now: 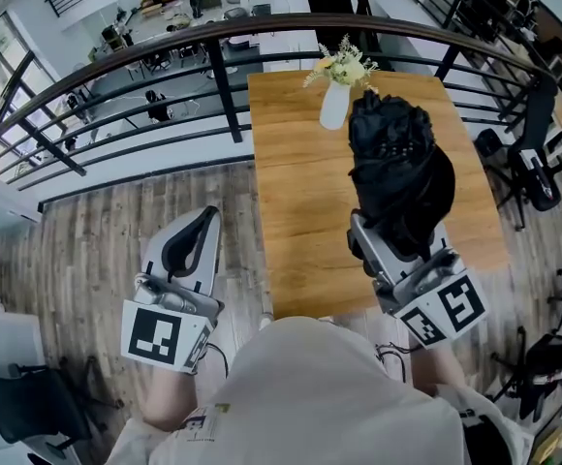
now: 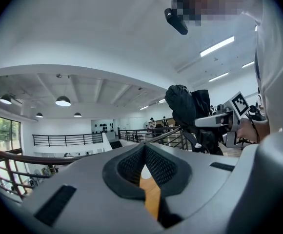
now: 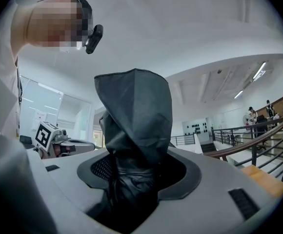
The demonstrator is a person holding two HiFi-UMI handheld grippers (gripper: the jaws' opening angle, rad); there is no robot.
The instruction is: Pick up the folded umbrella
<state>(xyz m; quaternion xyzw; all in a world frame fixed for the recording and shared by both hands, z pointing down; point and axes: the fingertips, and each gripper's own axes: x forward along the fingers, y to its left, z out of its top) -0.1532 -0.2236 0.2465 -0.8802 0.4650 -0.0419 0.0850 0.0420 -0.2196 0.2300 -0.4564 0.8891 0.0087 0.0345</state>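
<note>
Folded umbrella [image 1: 397,163]: black, crinkled fabric, bunched into a lumpy twisted bundle with a hood-like fold at the top. It's up in the right gripper [image 1: 402,235], over the far half of the table [image 1: 296,221], not resting on it.

Right gripper: 2 grey moulded jaws with black ribbed pads, fairly wide apart and clamped on the lower, narrower part of the bundle. Fabric fills the gap between the pads; most of the bundle sticks out past the jaw tips.

Left gripper [image 1: 202,223]: same grey shell, jaws pressed together. The pads [image 2: 158,167] meet at the tips, leaving only a thin slit behind them. Nothing between them. It sits off the table's left edge, over the floor [image 1: 97,250], well apart from the umbrella.

Table: rectangular, smooth warm wood grain. White vase [image 1: 335,105] with pale flowers near the far edge, just beyond the umbrella. Floor: grey-brown planks. Dark curved metal railing [image 1: 165,51] behind the table.
</note>
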